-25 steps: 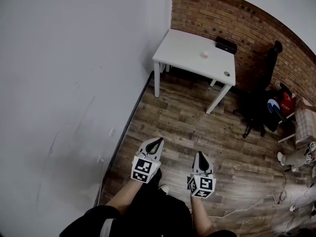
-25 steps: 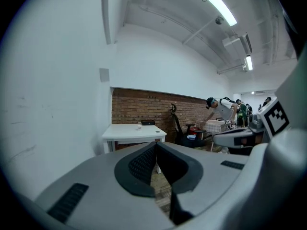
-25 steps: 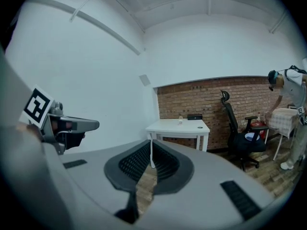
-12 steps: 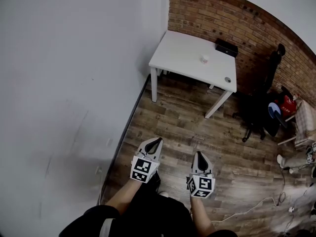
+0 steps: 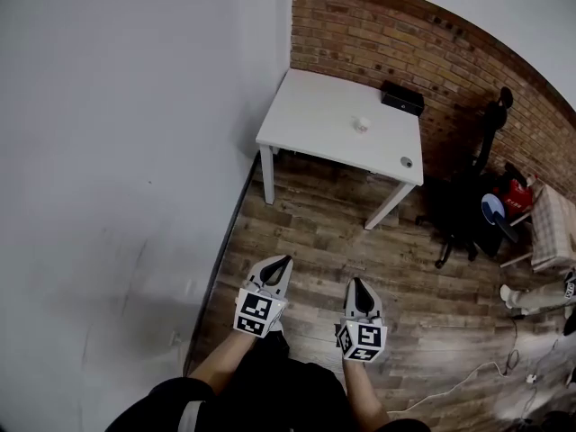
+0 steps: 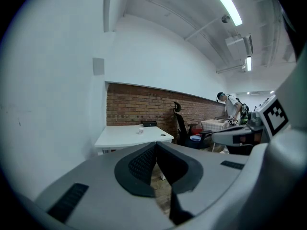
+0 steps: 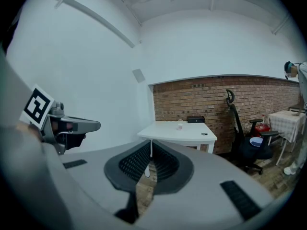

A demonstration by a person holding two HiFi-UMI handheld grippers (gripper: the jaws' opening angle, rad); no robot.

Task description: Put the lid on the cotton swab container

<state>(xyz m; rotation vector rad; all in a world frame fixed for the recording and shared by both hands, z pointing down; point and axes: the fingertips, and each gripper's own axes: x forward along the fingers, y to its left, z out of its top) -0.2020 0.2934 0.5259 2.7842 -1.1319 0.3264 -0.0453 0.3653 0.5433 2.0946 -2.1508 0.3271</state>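
The left gripper (image 5: 285,261) and right gripper (image 5: 359,283) both have jaws closed on nothing, and the container (image 5: 361,125) stands well ahead on the counter (image 5: 306,120), slightly nearer the right one.

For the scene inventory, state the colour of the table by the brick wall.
The table is white, clearest in the head view.

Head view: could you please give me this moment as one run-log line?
left gripper shut, empty | right gripper shut, empty | container on table, far ahead | lid step not started
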